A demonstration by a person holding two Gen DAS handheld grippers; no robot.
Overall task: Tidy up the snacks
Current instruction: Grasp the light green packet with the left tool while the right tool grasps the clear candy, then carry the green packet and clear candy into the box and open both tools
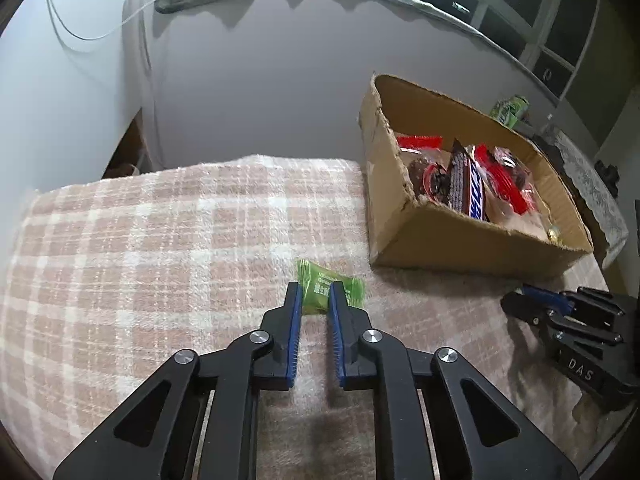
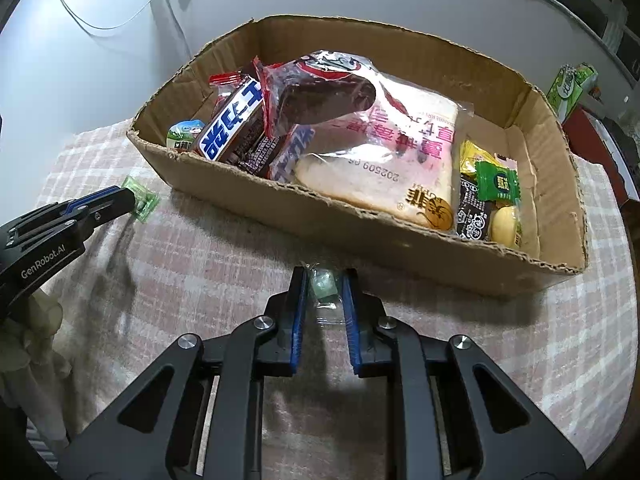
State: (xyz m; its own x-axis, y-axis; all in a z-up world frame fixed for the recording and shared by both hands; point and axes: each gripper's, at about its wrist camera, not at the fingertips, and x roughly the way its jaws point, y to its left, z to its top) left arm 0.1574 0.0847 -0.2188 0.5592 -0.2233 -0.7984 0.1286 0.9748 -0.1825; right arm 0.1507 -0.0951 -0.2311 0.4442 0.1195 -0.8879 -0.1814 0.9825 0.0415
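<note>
Left tongs (image 1: pixel 312 300) pinch a green candy (image 1: pixel 330 292); right tongs (image 2: pixel 325 286) pinch a clear-wrapped sweet (image 2: pixel 325 284).

Both wrist views down, box (image 1: pixel 472 236) shared

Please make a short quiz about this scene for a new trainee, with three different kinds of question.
1. True or false: the left gripper is closed on a green candy lying on the checked blanket.
2. What does the right gripper pinch? A) clear-wrapped candy B) chocolate bar C) bread
3. Fill in: the other snacks lie inside the cardboard ____.

Key: 1 true; 2 A; 3 box.
</note>
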